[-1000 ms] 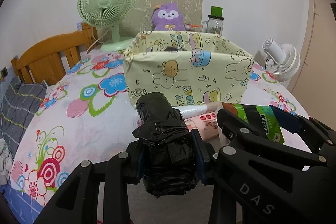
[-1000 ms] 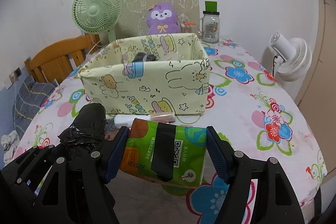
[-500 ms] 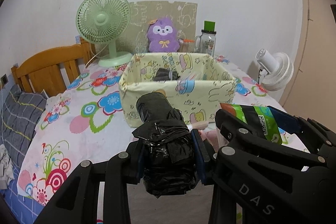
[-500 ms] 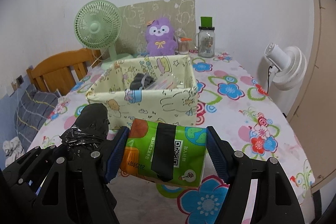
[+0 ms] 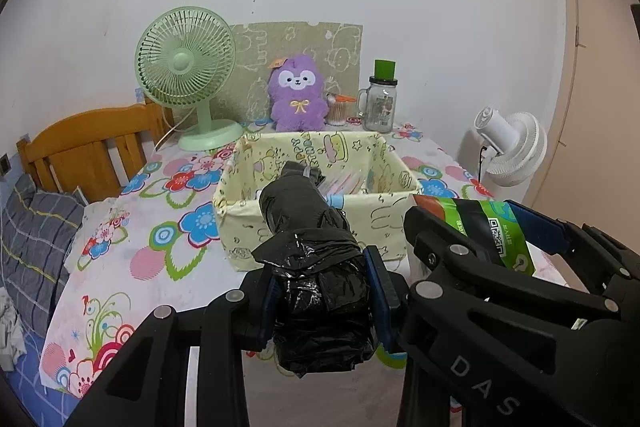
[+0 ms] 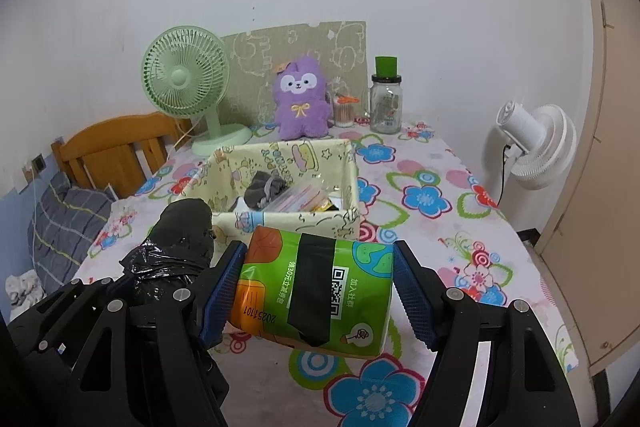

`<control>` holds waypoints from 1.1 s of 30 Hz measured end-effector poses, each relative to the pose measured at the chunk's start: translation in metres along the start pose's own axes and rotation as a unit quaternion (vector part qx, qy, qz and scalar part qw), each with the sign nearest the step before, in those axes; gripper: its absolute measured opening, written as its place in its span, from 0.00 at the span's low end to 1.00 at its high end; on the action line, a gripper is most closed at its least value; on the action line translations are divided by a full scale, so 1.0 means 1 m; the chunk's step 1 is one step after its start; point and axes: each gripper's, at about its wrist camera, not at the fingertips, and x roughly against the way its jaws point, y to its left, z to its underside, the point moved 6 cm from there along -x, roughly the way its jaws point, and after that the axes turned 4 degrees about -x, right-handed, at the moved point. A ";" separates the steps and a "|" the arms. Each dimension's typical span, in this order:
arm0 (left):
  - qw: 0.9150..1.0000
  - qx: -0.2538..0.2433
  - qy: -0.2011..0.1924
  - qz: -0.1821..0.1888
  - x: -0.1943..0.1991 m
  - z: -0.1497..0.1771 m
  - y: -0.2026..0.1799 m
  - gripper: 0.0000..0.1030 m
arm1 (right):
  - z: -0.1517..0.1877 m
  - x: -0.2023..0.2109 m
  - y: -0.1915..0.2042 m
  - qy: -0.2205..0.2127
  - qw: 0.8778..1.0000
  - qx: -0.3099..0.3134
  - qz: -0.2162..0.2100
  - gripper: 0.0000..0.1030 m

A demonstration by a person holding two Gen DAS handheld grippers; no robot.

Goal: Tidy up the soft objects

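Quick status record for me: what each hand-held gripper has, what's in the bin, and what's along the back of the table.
left hand-held gripper: shut on black plastic roll
right hand-held gripper: shut on green tissue pack
both loads: held above the floral tablecloth, on the near side of the bin
fabric bin: open-topped, already holds a dark grey soft item and clear-wrapped packets
back of table: green desk fan, purple plush, glass jar with green lid
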 end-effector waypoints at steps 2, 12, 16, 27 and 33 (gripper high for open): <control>1.000 0.000 -0.002 0.001 0.001 -0.003 -0.001 0.38 | -0.004 0.003 -0.001 -0.003 1.000 0.001 0.000 0.73; 1.000 -0.003 -0.014 0.002 0.006 -0.021 -0.005 0.38 | -0.023 0.006 0.001 -0.016 1.000 0.004 -0.002 0.73; 1.000 -0.006 -0.017 0.005 0.004 -0.029 -0.003 0.38 | -0.030 0.003 0.003 -0.018 1.000 0.004 -0.002 0.73; 1.000 -0.005 -0.020 0.008 -0.008 -0.046 0.005 0.38 | -0.047 -0.010 0.009 -0.017 1.000 0.006 -0.004 0.73; 1.000 -0.003 -0.021 0.005 -0.015 -0.054 0.009 0.38 | -0.058 -0.021 0.013 -0.018 1.000 0.009 -0.008 0.73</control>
